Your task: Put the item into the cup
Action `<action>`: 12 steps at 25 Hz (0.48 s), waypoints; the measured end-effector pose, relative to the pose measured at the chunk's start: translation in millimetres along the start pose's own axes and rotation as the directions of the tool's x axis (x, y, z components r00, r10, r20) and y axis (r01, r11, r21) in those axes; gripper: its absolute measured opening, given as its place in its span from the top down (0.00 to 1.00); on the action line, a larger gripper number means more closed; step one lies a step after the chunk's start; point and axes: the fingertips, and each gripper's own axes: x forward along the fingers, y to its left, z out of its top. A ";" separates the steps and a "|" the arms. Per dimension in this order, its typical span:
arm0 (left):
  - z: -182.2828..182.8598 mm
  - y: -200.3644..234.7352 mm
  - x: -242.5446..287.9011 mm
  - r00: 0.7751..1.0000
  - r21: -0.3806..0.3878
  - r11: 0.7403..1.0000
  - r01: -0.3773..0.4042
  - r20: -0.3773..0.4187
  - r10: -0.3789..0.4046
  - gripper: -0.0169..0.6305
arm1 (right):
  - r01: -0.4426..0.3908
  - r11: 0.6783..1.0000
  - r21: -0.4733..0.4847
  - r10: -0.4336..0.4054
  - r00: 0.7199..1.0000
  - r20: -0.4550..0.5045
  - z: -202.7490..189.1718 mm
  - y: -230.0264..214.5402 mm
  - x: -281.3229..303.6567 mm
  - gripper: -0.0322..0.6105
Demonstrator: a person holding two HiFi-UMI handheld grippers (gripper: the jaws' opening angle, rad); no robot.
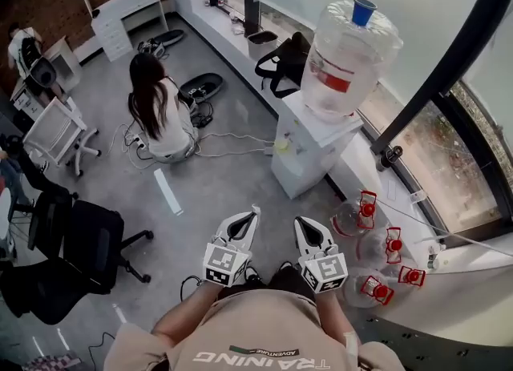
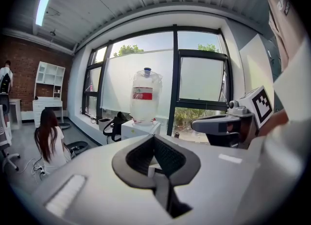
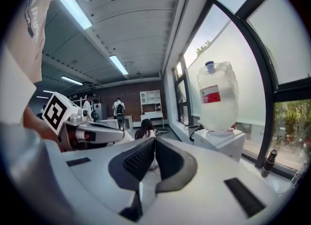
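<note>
I hold my two grippers up close to my chest, and the job has not started. My left gripper (image 1: 254, 214) has its jaws pressed together with nothing between them. My right gripper (image 1: 301, 223) is the same: jaws together and empty.

I cannot see the item or the cup in any view. So I cannot tell where the item is, which way it points, or which way its long side runs.

In front of me is a big clear plastic water bottle with a blue cap (image 1: 349, 55). It sits upside up on a white box-shaped water machine (image 1: 308, 151). A person with long dark hair (image 1: 159, 114) sits on the smooth grey floor (image 1: 210, 195), well away from me.

I think my next move is to look around and find the item and the cup. Then I must spread one pair of jaws before I can pick anything up.
</note>
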 end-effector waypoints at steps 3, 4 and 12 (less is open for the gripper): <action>-4.4 11.4 9.1 1.000 -0.005 1.000 -0.005 -0.007 0.004 0.96 | 0.002 1.000 -0.013 -0.003 1.000 -0.010 2.4 -3.1 11.2 0.93; -5.3 15.3 13.1 1.000 -0.013 1.000 -0.006 -0.007 0.006 0.96 | 0.004 1.000 -0.014 -0.004 1.000 -0.011 3.6 -5.9 14.6 0.93; -0.2 48.9 49.9 0.999 -0.036 0.999 -0.025 -0.026 0.024 0.96 | 0.020 1.000 0.008 -0.020 1.000 -0.022 1.8 -43.2 48.8 0.93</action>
